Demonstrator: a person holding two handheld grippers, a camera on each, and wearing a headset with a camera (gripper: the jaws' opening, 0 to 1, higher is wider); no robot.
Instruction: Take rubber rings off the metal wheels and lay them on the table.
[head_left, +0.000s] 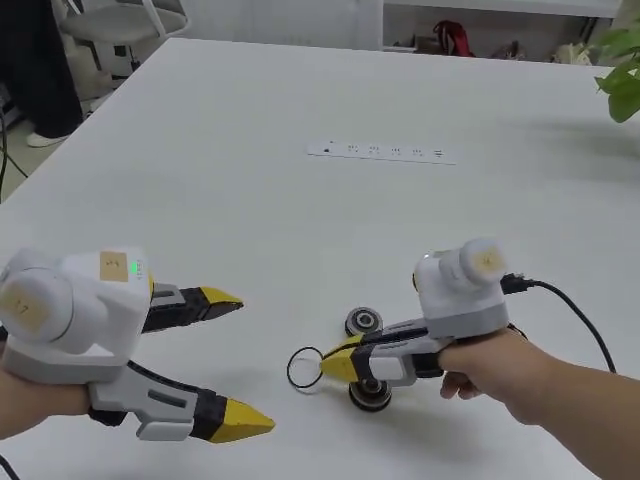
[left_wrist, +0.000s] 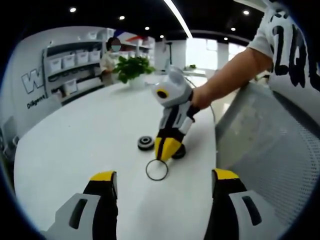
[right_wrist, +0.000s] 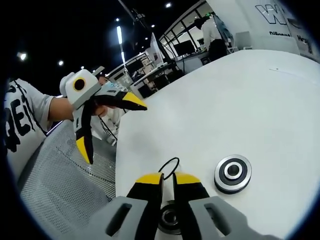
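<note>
Left hand-held gripper (head_left: 255, 362) gapes, level — right hand-held gripper (head_left: 329, 366) nips rubber ring (head_left: 300, 369).

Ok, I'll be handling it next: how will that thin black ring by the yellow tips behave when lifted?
The rubber ring is a very thin loop, so it will probably sag and flop when lifted. It looks light for its size. Lying flat at the right gripper, it seems unlikely to roll.
</note>
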